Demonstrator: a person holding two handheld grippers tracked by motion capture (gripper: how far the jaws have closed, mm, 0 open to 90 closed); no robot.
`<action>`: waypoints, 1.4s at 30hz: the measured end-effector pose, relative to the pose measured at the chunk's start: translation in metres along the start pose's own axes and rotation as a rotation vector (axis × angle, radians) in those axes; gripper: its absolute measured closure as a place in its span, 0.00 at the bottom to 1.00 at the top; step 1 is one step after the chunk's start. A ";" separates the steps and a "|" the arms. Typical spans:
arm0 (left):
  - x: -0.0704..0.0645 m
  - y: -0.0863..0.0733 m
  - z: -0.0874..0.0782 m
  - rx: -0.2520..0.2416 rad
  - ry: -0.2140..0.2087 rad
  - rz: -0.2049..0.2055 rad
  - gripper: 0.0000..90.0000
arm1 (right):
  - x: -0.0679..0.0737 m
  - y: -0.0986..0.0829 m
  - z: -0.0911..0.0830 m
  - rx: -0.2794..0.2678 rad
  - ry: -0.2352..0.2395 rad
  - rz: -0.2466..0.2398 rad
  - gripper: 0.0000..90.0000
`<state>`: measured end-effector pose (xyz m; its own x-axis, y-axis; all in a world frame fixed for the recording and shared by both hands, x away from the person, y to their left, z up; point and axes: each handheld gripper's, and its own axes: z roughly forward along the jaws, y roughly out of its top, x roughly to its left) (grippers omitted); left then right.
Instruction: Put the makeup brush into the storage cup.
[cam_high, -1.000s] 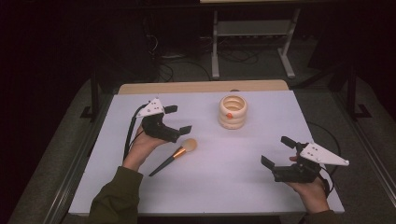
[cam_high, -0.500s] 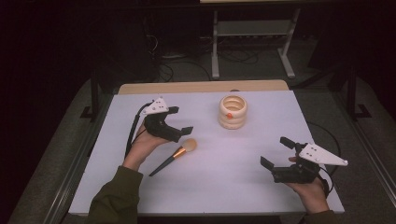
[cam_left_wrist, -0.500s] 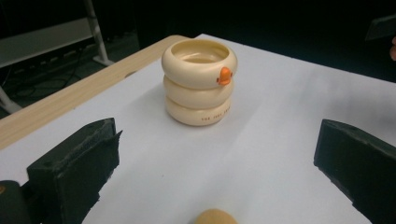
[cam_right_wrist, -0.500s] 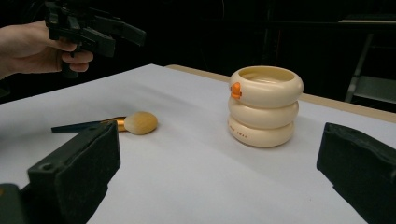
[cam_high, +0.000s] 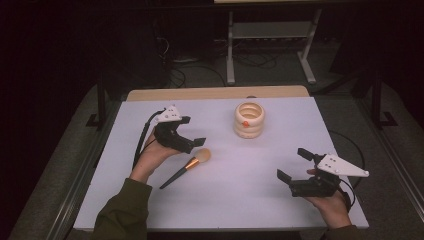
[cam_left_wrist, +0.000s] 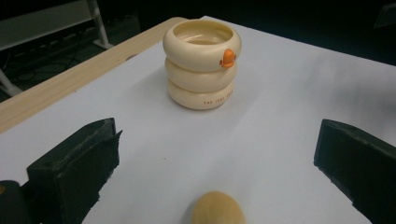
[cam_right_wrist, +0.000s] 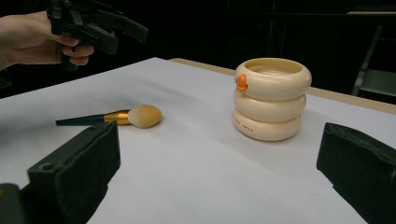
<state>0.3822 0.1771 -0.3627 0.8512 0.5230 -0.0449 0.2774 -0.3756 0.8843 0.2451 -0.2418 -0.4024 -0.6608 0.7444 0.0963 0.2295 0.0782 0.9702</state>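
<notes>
Tan-bristled brush (cam_high: 188, 164) lies flat on the table (cam_high: 240, 200), just under your left hand-held gripper (cam_high: 192, 144), jaws wide; the right hand-held gripper (cam_high: 292, 165), also wide, waits well apart. Close on the round head and the brush may squirt free.

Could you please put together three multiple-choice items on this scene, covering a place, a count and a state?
1. Where does the makeup brush lie?
A. inside the holder
B. flat on the white table
C. in the right tool

2. How many stacked rings form the cream holder?
A. three
B. one
C. five

3. How is the left tool?
A. shut on the brush
B. shut, empty
C. open above the brush head

Answers: 1 B, it lies beside the left hand; 2 A, three bulges show; 3 C, its jaws stand apart with the head between them below.
</notes>
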 end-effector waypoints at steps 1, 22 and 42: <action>0.000 0.000 -0.001 0.006 0.000 -0.003 0.00 | 0.000 0.000 0.000 0.003 -0.001 0.000 0.00; 0.000 0.002 -0.004 0.125 0.020 -0.014 0.00 | 0.001 -0.010 0.007 0.016 0.014 -0.004 0.00; -0.002 0.001 -0.001 0.247 0.012 -0.021 0.04 | 0.001 -0.009 0.006 0.015 0.012 -0.004 0.00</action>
<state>0.3802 0.1761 -0.3614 0.8392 0.5410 -0.0553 0.3969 -0.5397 0.7424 0.2468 -0.2380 -0.4125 -0.6703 0.7359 0.0954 0.2373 0.0907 0.9672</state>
